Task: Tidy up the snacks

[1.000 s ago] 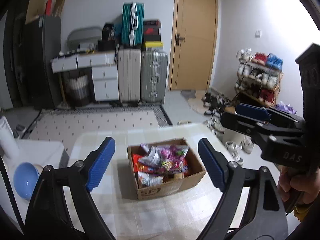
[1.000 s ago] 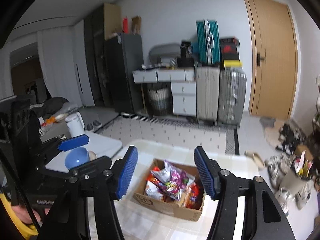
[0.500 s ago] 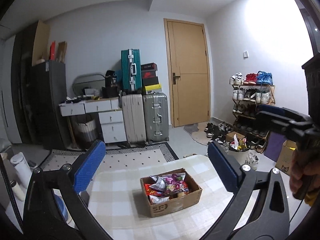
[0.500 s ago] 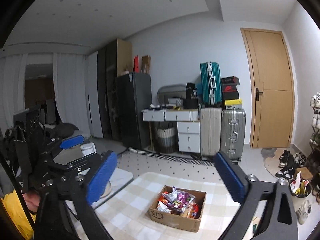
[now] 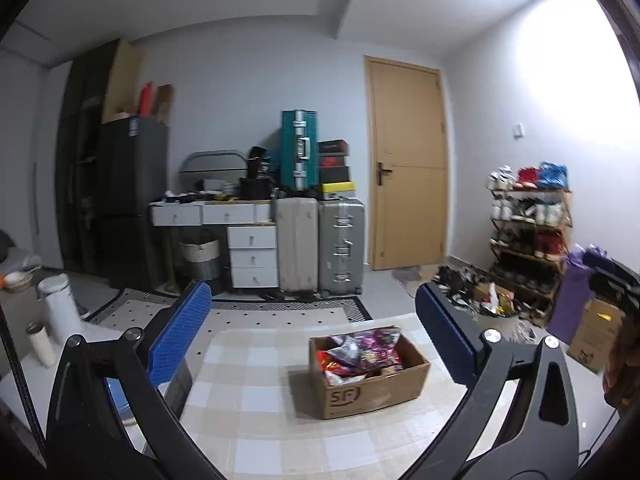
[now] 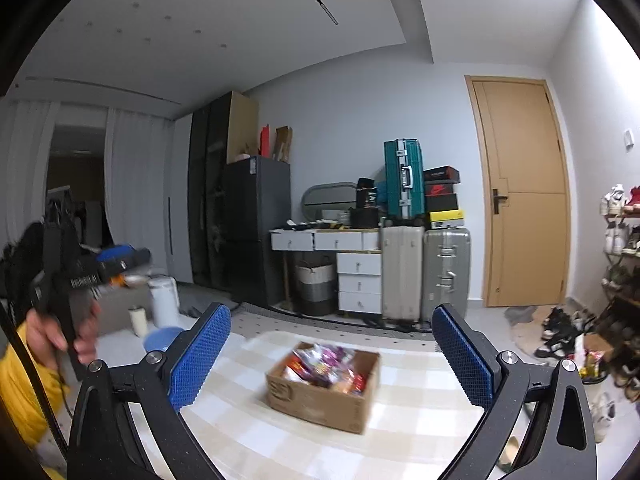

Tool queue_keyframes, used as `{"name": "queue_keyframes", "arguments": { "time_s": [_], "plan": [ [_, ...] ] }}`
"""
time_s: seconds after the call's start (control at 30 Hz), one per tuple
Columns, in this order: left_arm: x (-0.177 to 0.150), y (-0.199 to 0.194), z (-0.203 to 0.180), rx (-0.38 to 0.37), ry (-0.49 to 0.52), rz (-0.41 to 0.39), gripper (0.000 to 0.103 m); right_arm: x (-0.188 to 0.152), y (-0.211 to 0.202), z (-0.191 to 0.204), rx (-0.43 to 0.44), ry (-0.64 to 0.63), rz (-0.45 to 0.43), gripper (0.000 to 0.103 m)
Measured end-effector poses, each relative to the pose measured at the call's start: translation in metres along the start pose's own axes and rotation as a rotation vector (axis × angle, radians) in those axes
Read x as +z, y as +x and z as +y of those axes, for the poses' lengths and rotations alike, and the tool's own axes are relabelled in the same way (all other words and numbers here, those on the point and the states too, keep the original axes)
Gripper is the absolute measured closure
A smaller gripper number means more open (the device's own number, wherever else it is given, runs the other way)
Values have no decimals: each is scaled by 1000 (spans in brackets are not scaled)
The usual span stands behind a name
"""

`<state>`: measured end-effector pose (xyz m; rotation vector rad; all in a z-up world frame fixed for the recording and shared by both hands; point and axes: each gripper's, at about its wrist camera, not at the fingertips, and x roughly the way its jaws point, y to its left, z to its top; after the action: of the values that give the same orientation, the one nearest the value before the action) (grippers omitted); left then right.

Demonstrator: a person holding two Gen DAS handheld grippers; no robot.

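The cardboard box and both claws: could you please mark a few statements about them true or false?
1. The cardboard box holds snack packets. True.
2. The left claw is shut on a packet. False: its jaws stand wide apart with nothing between them.
3. The box sits on the checked tablecloth. True.
4. The right claw grips the box's rim. False: it is open, short of the box and touching nothing.
5. The box is closed with tape. False: its top is open and the packets show.
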<state>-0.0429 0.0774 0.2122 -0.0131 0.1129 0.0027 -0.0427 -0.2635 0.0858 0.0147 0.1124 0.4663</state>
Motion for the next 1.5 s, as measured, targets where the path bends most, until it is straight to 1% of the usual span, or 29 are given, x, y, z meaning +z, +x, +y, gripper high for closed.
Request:
{"name": "queue_keyframes", "arguments": {
  "time_s": [0.07, 0.13, 0.2, 0.3, 0.37, 0.43, 0.53, 0.6, 0.67, 0.7, 0.77, 0.83, 0.97, 1.03, 1.1, 1.17, 1.3, 1.37, 1.5],
  "plan": [
    [-19, 4, 13, 19, -24, 6, 1, -20, -1, -4, -2, 1, -1, 1],
    [-45, 14, 24, 22, -52, 26, 1, -40, 7, -5, -7, 2, 0, 1],
    [-79, 32, 33, 24, -82, 78, 1, -65, 18, -4, -21, -5, 13, 1],
    [-132, 70, 41, 7, -125, 188, 1, -102, 38, -1, -61, -22, 23, 1],
    [-166, 91, 41, 6, -142, 232, 1, -125, 55, 0, -67, -16, 39, 1],
    [-194, 108, 37, 11, -128, 248, 1, -143, 72, -1, -84, -7, 58, 1],
    [-221, 133, 23, 10, -90, 257, 1, -169, 100, -6, -104, 42, 91, 1],
    [-239, 148, 15, 30, -58, 258, 1, -182, 115, -10, -152, 60, 101, 1],
    [-255, 164, 9, 20, -62, 268, 1, -191, 126, -15, -189, 78, 97, 1],
    [-261, 172, 6, 20, -68, 276, 1, -197, 130, -18, -212, 93, 94, 1],
    [-265, 191, 2, 15, -82, 300, 1, -205, 137, -24, -224, 123, 93, 1],
    [-273, 200, -1, 10, -78, 298, 1, -206, 143, -29, -232, 136, 110, 1],
    [-278, 208, -9, 1, -47, 314, 1, -207, 144, -33, -228, 148, 106, 1],
    [-273, 203, -9, 4, -45, 306, 1, -206, 143, -32, -226, 143, 114, 1],
    [-272, 198, -9, 1, -50, 289, 1, -206, 143, -26, -246, 115, 128, 1],
    [-271, 197, -10, -1, -46, 288, 1, -206, 147, -16, -257, 65, 139, 1],
    [-270, 197, -14, -8, -33, 284, 1, -209, 151, -3, -233, 0, 168, 1],
    [-267, 191, -14, -5, -28, 275, 1, -211, 152, -4, -234, 4, 168, 1],
    [-265, 186, -15, -5, -26, 270, 1, -212, 149, -13, -246, 50, 157, 1]
  ]
}}
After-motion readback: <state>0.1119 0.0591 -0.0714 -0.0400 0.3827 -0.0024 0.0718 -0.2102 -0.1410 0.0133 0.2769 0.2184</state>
